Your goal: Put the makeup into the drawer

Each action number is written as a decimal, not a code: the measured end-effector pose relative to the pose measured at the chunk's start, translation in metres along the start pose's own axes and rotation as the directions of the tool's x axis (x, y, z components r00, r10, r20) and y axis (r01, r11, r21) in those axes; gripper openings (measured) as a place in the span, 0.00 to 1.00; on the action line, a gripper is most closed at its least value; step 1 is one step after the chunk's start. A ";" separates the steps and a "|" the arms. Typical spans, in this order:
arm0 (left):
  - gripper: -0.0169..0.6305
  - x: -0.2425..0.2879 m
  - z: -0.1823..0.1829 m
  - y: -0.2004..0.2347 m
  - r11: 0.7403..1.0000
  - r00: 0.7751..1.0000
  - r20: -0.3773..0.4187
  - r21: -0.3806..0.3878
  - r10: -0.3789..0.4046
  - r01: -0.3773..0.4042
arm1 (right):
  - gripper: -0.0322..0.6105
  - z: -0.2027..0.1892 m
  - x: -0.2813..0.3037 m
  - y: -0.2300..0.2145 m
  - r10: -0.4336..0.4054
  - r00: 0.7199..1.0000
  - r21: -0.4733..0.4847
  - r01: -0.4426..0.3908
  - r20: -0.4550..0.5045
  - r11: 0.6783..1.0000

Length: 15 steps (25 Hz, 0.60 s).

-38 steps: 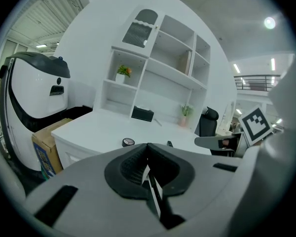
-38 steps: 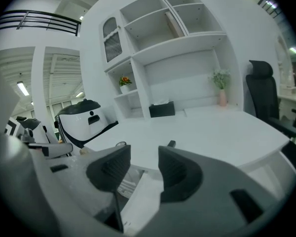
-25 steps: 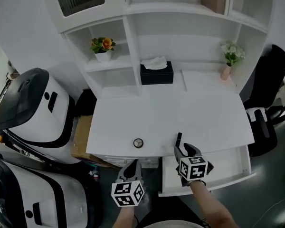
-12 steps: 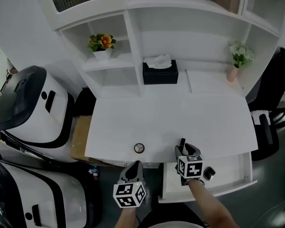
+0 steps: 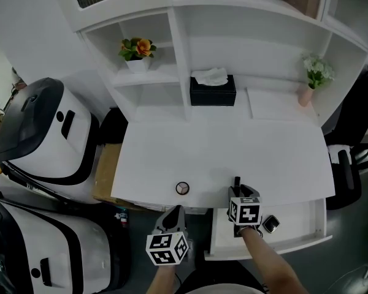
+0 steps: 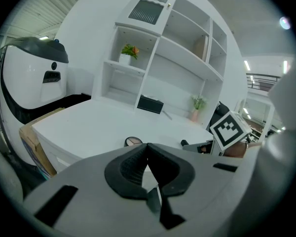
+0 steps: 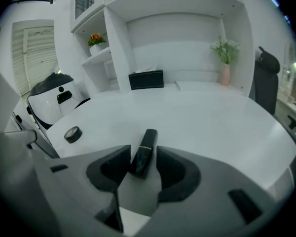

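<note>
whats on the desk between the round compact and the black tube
Nothing. The white desk is bare between the round compact and the black tube. Both the head view and the right gripper view show this.

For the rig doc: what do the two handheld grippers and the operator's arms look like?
The left gripper and right gripper match: pale grey bodies with black fingers, ribbed on the inner faces. Each carries a white cube with black square markers on its sides. The forearms show no sleeves. No cables are visible.
</note>
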<state>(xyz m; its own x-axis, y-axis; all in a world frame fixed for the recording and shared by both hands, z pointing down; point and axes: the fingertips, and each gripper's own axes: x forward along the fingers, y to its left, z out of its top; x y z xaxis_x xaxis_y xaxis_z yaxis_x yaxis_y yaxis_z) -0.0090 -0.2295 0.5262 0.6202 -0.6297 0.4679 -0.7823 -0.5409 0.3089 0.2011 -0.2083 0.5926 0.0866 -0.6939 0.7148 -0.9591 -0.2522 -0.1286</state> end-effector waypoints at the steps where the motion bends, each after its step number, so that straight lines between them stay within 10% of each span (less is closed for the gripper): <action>1: 0.03 -0.001 0.000 0.001 1.000 1.000 0.000 -0.001 0.002 -0.002 | 0.30 0.000 0.000 -0.001 -0.007 1.000 -0.002 0.007 0.000 1.000; 15: 0.03 -0.019 -0.004 0.005 1.000 1.000 0.008 -0.005 0.024 -0.024 | 0.21 -0.002 -0.004 -0.005 -0.025 1.000 -0.108 0.025 0.004 0.994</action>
<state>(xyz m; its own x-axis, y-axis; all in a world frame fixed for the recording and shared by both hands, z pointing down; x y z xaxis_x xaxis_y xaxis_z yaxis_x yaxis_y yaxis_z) -0.0249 -0.2179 0.5227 0.6018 -0.6471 0.4681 -0.7971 -0.5230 0.3018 0.2045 -0.2025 0.5916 0.1114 -0.6900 0.7152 -0.9800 -0.1956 -0.0360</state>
